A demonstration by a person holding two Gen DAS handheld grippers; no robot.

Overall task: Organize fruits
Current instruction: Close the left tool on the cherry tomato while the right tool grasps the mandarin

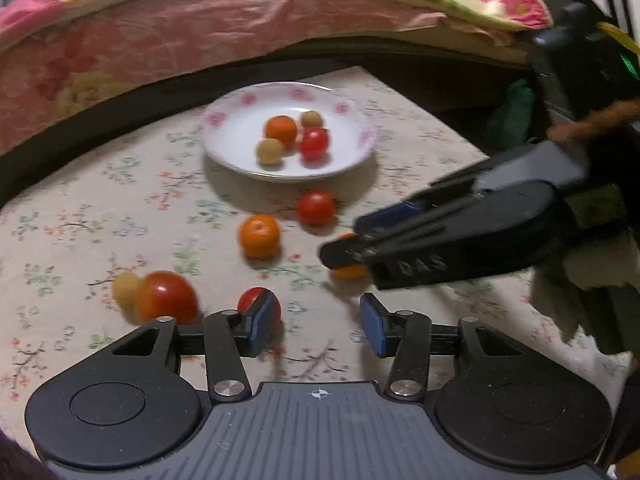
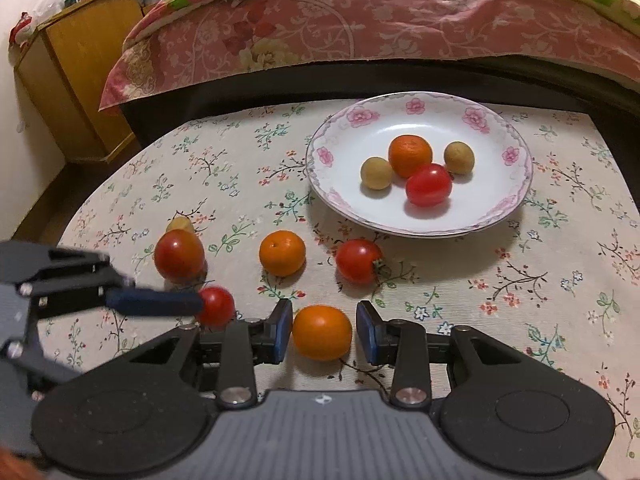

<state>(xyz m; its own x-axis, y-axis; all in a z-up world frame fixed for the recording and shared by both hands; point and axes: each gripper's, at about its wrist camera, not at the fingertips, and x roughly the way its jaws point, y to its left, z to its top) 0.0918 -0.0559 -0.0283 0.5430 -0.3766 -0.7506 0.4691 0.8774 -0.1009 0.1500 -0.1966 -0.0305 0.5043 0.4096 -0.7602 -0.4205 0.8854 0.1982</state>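
Floral cloth: covers the table, carries everything.
Plate: toward the far edge; holds an orange, a tomato, two tan fruits.
Right gripper: jaws wide, either side of an orange, not gripping.
Left gripper: jaws wide, empty; small tomato just beside its left finger.
Loose fruit: mid-table, near the plate's front.

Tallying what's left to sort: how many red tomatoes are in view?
4. One on the plate; three on the cloth: one near the plate, a big one at far left, a small one by the left gripper. None seem hidden.
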